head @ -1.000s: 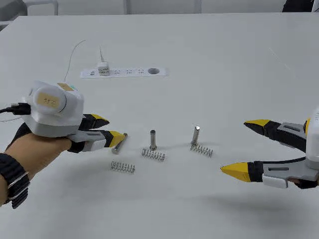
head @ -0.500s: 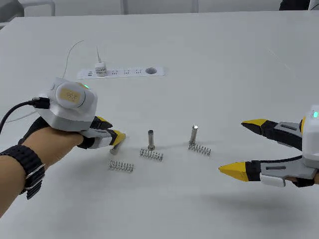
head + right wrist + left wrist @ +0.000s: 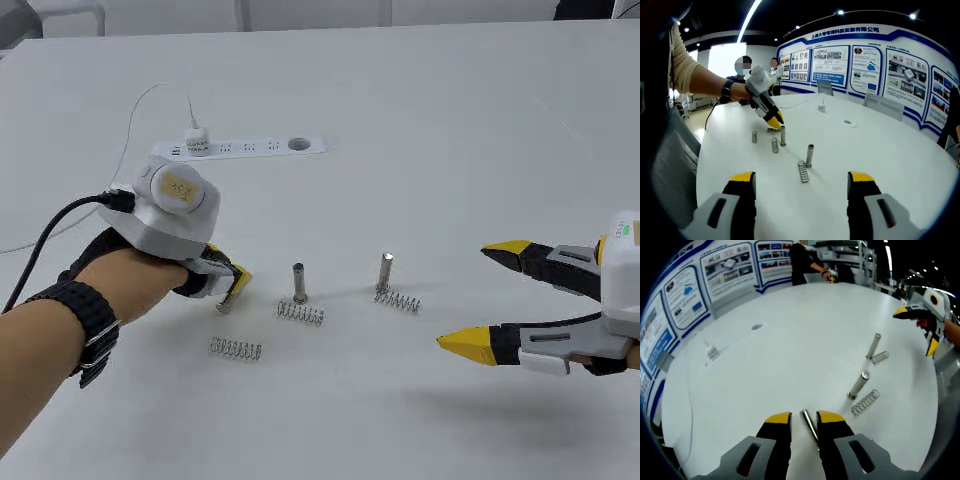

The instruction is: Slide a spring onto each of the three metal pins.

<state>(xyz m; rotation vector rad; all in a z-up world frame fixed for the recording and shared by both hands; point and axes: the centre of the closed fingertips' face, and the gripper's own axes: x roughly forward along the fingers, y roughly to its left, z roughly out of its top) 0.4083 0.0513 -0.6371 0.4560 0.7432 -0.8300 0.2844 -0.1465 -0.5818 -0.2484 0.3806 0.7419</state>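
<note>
In the head view I see my left claw [image 3: 235, 282] low on the white table [image 3: 450, 150]. Its yellow tip is right at the first pin [image 3: 222, 303], which sits low on the table under it. The middle pin [image 3: 299, 282] and the right pin [image 3: 384, 272] stand up straight, side by side with a gap between them. The middle spring [image 3: 301, 313] lies flat just beside the foot of the middle pin. The right spring [image 3: 398, 299] lies flat just beside the foot of the right pin. The left spring [image 3: 236, 348] lies flat by itself, near the first pin but apart from it. My right claw [image 3: 485, 297] hangs over the table well to the right of the pins, and it is spread wide. A power strip [image 3: 240, 148] lies farther back on the table. In the left gripper view the left claw [image 3: 804, 418] has its two tips close together, with the first pin [image 3: 810, 426] lying between them. I cannot tell if it is squeezing the pin or only sitting around it. Past it stand the middle pin [image 3: 861, 384] and the right pin [image 3: 873, 346], each with a spring beside it. In the right gripper view my right claw [image 3: 801, 177] is spread wide and empty. It faces the two standing pins, the three springs on the table, and the left claw [image 3: 772, 117] beyond them.
</note>
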